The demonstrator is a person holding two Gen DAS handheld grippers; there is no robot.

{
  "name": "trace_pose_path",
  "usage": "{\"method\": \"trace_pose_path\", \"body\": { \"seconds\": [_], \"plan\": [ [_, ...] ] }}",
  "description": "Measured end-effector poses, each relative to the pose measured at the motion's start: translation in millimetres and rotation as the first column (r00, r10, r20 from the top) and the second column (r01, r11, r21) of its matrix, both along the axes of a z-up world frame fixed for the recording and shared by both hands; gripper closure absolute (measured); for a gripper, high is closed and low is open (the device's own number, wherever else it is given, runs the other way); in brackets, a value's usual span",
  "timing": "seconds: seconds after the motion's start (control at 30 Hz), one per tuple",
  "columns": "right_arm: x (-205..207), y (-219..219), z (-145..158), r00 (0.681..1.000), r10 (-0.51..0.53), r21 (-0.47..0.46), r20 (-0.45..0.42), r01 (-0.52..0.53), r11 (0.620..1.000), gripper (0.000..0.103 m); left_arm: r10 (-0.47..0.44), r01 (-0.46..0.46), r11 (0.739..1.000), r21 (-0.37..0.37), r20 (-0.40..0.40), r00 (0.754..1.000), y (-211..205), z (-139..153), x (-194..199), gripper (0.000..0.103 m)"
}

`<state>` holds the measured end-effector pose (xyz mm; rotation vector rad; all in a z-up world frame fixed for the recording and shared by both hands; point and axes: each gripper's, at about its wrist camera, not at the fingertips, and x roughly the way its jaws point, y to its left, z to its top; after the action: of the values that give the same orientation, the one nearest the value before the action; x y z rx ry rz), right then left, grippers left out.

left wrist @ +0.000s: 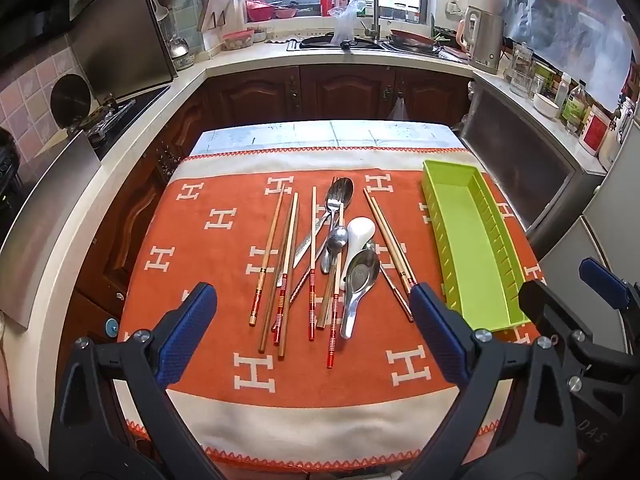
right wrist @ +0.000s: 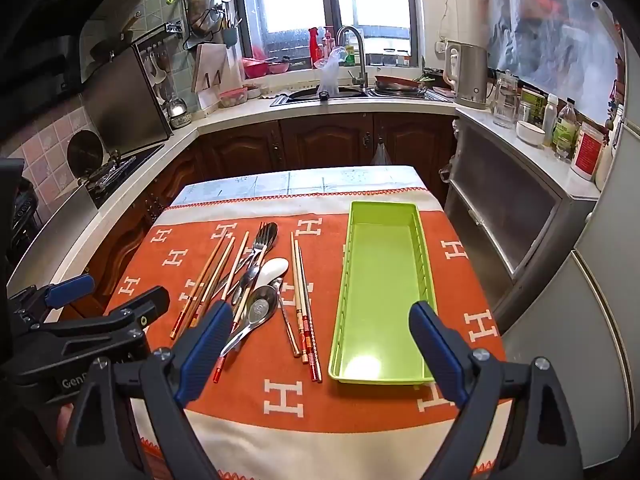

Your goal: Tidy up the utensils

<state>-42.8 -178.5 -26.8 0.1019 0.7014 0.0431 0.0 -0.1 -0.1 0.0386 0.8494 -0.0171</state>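
While the green tray (right wrist: 384, 280) sits empty, we hover both grippers, left gripper (left wrist: 312, 328) and right gripper (right wrist: 320, 344), jaws spread (nothing held); next, probably pinch one chopstick (left wrist: 266, 256) cleanly.

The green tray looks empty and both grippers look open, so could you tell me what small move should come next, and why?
Probably lower the right gripper onto the chopsticks nearest the green tray. The tray holds nothing, all the utensils lie loose on the orange cloth, and both the right and left gripper hang open above it, holding nothing. That pair lies apart from the tangled spoons, so it seems easiest.
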Motion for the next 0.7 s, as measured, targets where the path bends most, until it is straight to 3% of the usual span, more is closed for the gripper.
{"method": "trace_pose_path", "body": {
  "seconds": [0.7],
  "plan": [
    [-1.0,0.3,2.8,1.000,-0.001,0.001,-0.003,0.001,1.000,0.013,-0.001,0.001,1.000,-0.003,-0.002,1.000,-1.0,1.2,-2.8,0.007]
  ]
}}
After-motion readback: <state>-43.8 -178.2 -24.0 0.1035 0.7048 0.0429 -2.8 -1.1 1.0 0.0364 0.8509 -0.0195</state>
